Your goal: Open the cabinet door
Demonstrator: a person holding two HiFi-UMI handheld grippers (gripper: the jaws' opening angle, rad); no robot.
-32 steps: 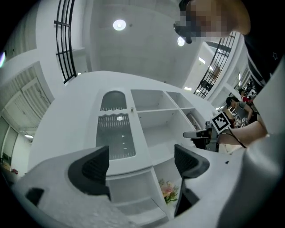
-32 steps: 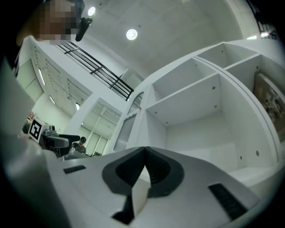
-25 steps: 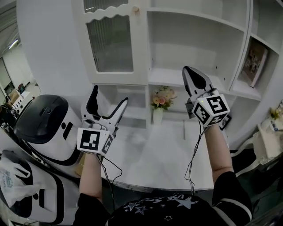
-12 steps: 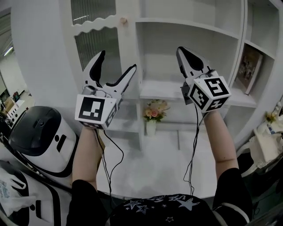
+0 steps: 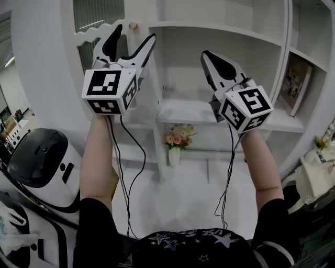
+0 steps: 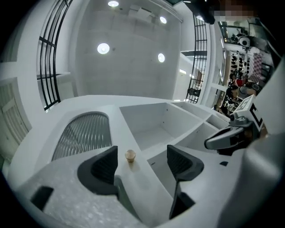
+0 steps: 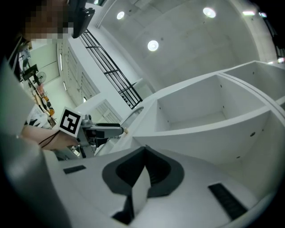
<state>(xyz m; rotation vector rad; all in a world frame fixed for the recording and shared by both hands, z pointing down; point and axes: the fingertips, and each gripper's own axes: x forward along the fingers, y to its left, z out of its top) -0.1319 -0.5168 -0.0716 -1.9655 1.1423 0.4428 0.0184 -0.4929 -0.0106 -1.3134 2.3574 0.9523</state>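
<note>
At upper left, the shut cabinet door (image 5: 89,15) has its knob (image 5: 133,24) between the left gripper (image 5: 135,34) jaws, which are apart, have just been closing, and do not press it. The right gripper (image 5: 205,56) jaws are together and empty.

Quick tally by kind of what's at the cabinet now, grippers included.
Grippers: 2 (left gripper, jaws just been closing, door knob seen between them, untouched; right gripper)
Door knob: 1
Flower vase: 1
Book or frame: 1
Total: 5

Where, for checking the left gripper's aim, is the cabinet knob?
In the left gripper view, the knob shows untouched between the left gripper's jaws, which have just been closing, nearer the left.
</note>
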